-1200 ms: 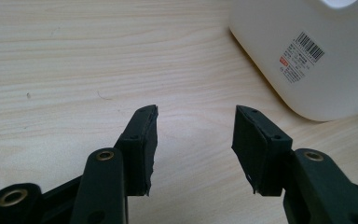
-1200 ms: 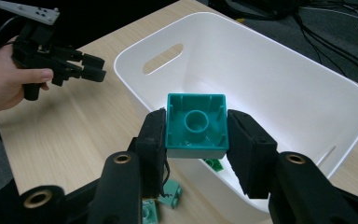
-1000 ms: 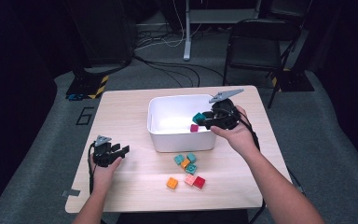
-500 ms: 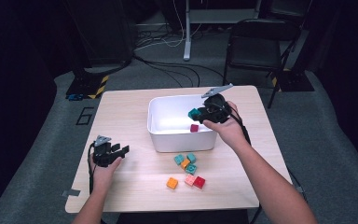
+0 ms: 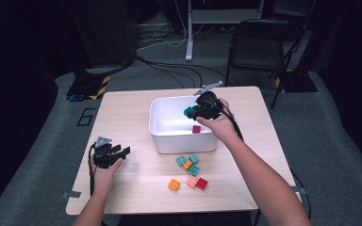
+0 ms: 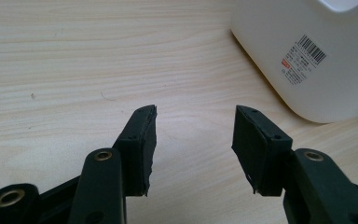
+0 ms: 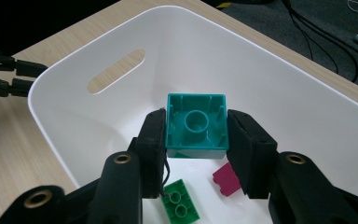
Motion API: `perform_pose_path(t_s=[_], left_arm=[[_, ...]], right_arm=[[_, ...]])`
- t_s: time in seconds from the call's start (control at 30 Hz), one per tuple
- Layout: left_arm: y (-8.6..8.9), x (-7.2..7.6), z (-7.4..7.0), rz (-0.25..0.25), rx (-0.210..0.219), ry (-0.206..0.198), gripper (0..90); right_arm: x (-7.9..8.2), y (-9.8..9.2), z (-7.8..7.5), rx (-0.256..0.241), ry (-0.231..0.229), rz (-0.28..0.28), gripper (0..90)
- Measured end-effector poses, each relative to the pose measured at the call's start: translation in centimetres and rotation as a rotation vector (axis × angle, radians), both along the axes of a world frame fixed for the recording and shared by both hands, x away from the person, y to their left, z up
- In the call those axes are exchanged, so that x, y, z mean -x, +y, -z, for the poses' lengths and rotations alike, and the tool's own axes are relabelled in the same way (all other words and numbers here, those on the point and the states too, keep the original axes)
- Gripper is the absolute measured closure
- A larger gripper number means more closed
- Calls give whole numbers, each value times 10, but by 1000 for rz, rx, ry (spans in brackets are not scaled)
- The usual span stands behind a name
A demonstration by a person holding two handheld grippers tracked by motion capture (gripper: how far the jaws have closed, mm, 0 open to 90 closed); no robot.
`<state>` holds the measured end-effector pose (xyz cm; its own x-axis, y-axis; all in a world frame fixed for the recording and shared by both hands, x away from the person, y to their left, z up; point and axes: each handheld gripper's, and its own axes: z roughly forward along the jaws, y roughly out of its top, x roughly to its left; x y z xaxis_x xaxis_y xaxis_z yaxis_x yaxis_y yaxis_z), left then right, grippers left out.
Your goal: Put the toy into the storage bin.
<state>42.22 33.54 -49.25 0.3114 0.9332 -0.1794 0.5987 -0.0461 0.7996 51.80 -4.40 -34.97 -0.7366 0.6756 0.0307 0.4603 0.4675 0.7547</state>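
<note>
Right hand-held gripper (image 7: 196, 135) clamping teal block (image 7: 196, 122), hovering over white bin (image 7: 74, 112); releasing low prevents bounce. Left hand-held gripper (image 6: 193, 140) gaping wide.

Dim rm: grey carpet (image 5: 136, 77) w/ cables (image 5: 169, 70), black folding chair (image 5: 259, 47) behind wood table (image 5: 122, 113).
</note>
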Motion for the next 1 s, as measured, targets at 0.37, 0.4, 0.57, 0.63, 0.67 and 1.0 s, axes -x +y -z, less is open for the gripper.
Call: perform_pose_path(t_s=[0.37, 0.4, 0.57, 0.63, 0.67, 1.0], left_arm=[[3, 0, 0, -1, 4, 4, 491], [3, 0, 0, -1, 4, 5, 491], [3, -1, 0, -1, 8, 4, 491], [3, -1, 0, -1, 7, 4, 490], [3, -1, 0, 0, 8, 3, 491], [4, -1, 0, -4, 19, -2, 491]], right_arm=[[-25, 23, 5, 26, 37, -16, 585], [-26, 25, 6, 27, 38, -19, 585], [-36, 34, 11, 30, 60, -15, 585], [-39, 36, 13, 39, 66, -16, 585], [-40, 38, 14, 42, 69, -15, 585], [-39, 37, 17, 44, 73, -4, 558]])
